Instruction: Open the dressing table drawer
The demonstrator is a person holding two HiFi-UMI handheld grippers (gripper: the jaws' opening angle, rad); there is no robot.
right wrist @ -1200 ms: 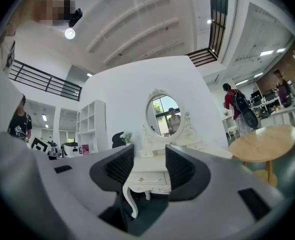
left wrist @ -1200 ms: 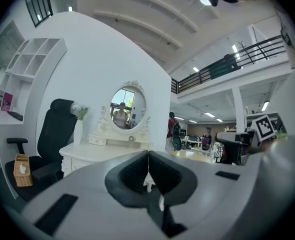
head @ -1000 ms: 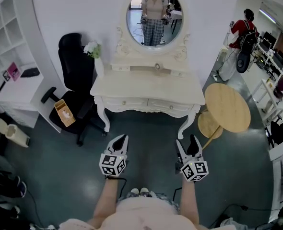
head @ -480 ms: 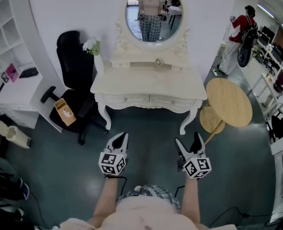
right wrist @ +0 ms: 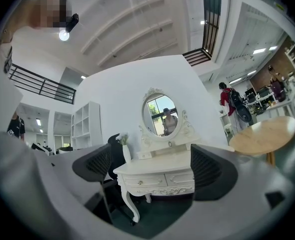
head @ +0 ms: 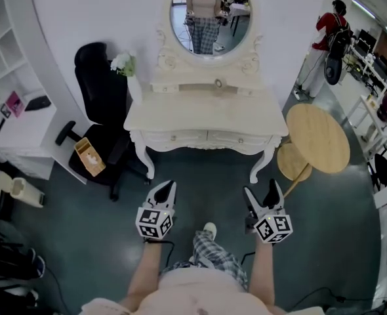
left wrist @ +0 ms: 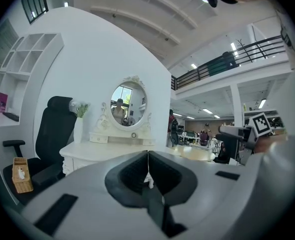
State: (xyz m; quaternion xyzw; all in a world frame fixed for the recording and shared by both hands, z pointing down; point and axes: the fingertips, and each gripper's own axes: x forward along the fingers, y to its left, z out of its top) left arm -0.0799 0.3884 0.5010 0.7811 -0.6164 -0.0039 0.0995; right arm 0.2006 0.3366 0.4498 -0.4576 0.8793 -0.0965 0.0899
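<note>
Dresser (head: pixel 206 118) stands against the wall, well ahead of both grippers. Its two drawers sit side by side under the surface, L drawer (head: pixel 174 137) & R drawer (head: pixel 241 140), both shut, each w/ a tiny knob. L gripper (head: pixel 169 186) has its fingers pressed together, nothing in them. R gripper (head: pixel 262 190) has its fingers wide apart; they have just been opening, w/ nothing between them, and its own view frames the dresser in the gap. Risks, as I judge them: the task doesn't say which drawer, so the wrong one could get picked. The knob is small vs. that wide spread, so the fingers may close beside it or slip off on the pull. The dresser looks light on thin curved legs, so a stiff drawer + a hard tug could drag it fwd & rock the vase of flowers (head: pixel 125 64) at the surface's left end. An off-centre approach may bump the chair (head: pixel 105 100) at left or the round table (head: pixel 318 140) at right.
</note>
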